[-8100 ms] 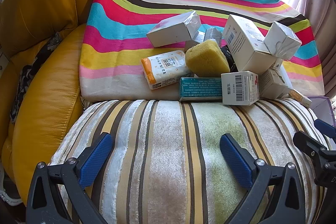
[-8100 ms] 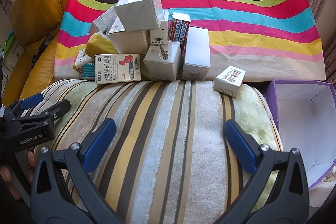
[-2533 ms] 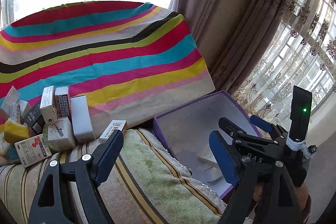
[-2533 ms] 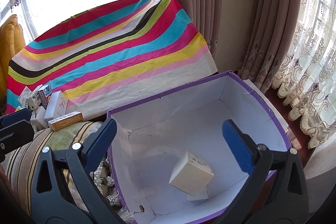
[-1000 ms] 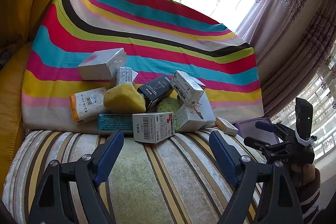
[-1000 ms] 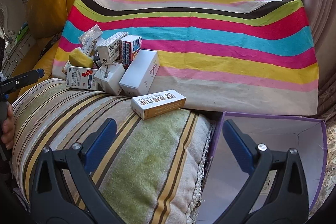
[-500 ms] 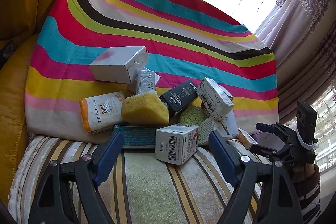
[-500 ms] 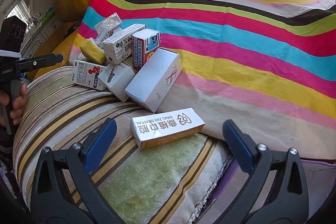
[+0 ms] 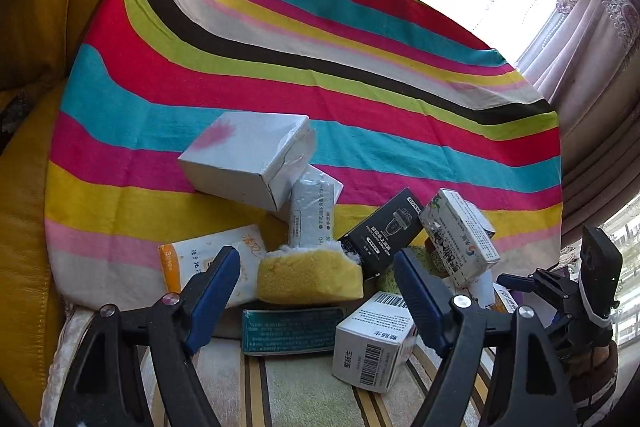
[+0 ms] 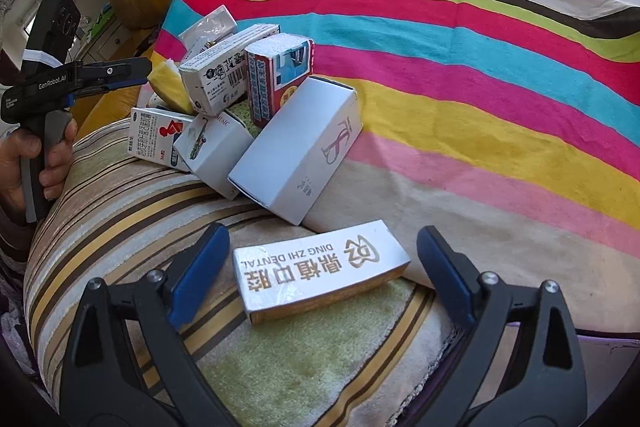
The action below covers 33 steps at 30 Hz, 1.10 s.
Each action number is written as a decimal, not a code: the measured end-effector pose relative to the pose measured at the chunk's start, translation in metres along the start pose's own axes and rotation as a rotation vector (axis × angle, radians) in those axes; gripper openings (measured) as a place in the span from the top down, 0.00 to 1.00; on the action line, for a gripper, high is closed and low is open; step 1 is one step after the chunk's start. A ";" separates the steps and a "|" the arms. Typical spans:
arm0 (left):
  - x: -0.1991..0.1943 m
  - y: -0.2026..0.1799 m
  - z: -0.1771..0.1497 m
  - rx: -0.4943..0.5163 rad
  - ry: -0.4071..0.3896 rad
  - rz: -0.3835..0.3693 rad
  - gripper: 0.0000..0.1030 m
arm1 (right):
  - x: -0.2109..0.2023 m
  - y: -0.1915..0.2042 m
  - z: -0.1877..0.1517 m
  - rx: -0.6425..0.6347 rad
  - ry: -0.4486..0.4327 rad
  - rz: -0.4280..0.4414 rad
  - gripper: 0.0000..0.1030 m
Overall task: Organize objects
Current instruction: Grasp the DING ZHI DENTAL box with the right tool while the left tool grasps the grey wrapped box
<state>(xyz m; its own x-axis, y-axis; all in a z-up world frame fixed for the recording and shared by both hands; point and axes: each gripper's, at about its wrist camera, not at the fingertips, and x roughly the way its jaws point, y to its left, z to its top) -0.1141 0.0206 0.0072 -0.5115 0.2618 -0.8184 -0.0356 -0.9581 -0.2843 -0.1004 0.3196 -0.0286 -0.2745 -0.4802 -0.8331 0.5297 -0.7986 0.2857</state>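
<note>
Sponge [image 9: 310, 277] half-buried among boxes; both hand-held grippers [image 9: 318, 297] [image 10: 322, 267] gape wide, empty.

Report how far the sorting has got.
Done: nothing the current views confirm. In hand: nothing yet; the right gripper is open, straddling the dental box; the left gripper is open before the yellow sponge. Left: the whole box pile.
</note>
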 end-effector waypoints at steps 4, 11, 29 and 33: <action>0.015 -0.003 0.010 0.010 0.026 0.035 0.41 | 0.002 -0.003 0.000 0.020 0.005 0.013 0.15; 0.030 -0.007 0.018 0.026 0.059 0.063 0.53 | 0.003 0.000 0.000 0.018 0.004 0.003 0.16; 0.006 -0.020 0.015 0.039 -0.067 0.033 0.71 | -0.021 0.027 -0.011 -0.019 -0.089 -0.243 0.17; -0.007 -0.030 0.011 0.049 -0.098 0.010 0.71 | -0.030 0.028 -0.015 -0.004 -0.114 -0.296 0.17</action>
<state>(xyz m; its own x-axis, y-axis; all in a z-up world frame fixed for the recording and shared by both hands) -0.1191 0.0461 0.0265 -0.5932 0.2419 -0.7679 -0.0704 -0.9657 -0.2498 -0.0655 0.3169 -0.0028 -0.5049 -0.2648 -0.8215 0.4163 -0.9085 0.0370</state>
